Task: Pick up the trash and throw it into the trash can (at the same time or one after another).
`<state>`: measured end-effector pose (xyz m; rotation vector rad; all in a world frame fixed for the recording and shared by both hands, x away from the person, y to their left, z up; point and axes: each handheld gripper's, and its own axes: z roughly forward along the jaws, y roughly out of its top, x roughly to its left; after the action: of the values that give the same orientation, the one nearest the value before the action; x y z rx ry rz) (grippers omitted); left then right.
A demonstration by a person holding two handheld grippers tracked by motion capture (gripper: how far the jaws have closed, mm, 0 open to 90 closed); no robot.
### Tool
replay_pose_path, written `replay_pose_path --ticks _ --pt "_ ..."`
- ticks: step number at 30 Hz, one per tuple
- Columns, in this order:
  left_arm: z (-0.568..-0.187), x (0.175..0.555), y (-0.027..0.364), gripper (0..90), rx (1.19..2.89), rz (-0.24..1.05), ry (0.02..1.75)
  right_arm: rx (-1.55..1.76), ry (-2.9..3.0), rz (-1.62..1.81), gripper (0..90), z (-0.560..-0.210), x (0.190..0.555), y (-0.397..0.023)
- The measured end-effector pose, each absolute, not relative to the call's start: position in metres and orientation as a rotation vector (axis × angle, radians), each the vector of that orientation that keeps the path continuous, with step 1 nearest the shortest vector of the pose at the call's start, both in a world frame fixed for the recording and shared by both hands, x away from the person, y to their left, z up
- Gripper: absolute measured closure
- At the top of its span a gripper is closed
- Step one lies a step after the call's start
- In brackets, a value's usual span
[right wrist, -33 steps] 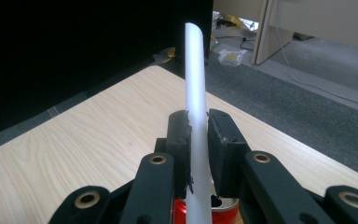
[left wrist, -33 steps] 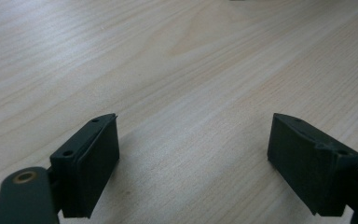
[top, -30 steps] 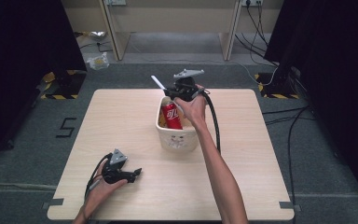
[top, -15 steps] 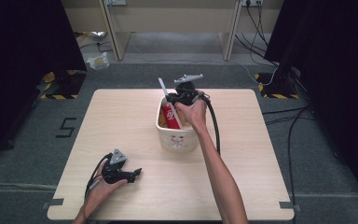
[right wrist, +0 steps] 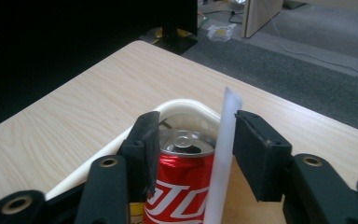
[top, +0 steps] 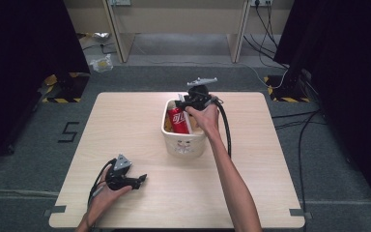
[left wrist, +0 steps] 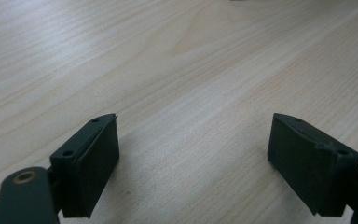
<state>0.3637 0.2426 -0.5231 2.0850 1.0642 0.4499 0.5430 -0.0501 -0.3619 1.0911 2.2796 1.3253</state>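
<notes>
So the white strip (right wrist: pixel 223 158) is getting lowered into the cream basket (top: pixel 183 144). Compared with a second ago, when it was sticking up and out past the basket's far-left rim at a slant, it's now tucked in much closer over the basket, and the right gripper (top: pixel 189 102) has come down and in toward the far end of the basket with it. My read is that the drop-off is nearly done and what's left is to let go once the strip is resting inside. In the right gripper view the strip is standing almost upright, long axis running top to bottom, its upper end poking above the jaws and leaning a touch to the right, its lower end heading down into the basket just beside the red can (right wrist: pixel 182 186). The can is sitting upright inside the basket with its opened top facing up. The right gripper's jaws are looking partly apart, with the strip lying against the inner face of one pad and the other pad over by the can, so I can't tell if it's really pinching. The left gripper (top: pixel 134 180) is resting on the table (top: pixel 270 159), well toward the near-left corner from the basket, jaws wide apart and holding nothing.
</notes>
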Motion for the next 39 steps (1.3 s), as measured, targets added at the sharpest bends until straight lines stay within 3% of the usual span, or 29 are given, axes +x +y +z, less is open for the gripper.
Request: replay_pose_path --ticks 15,19,27,39 --pt "-0.523 0.364 0.243 15.6 2.087 0.45 1.063 1.064 2.223 1.318 42.0 -0.349 0.527 -0.075" --pt "-0.523 0.364 0.243 15.6 2.087 0.449 1.063 1.068 2.196 1.287 32.9 -0.346 0.521 -0.086" --pt "-0.523 0.364 0.243 15.6 2.085 0.45 1.064 1.083 2.147 1.301 26.4 -0.341 0.511 -0.103" --pt "-0.523 0.364 0.243 15.6 2.083 0.45 1.065 1.075 2.112 1.31 24.6 -0.338 0.497 -0.122"
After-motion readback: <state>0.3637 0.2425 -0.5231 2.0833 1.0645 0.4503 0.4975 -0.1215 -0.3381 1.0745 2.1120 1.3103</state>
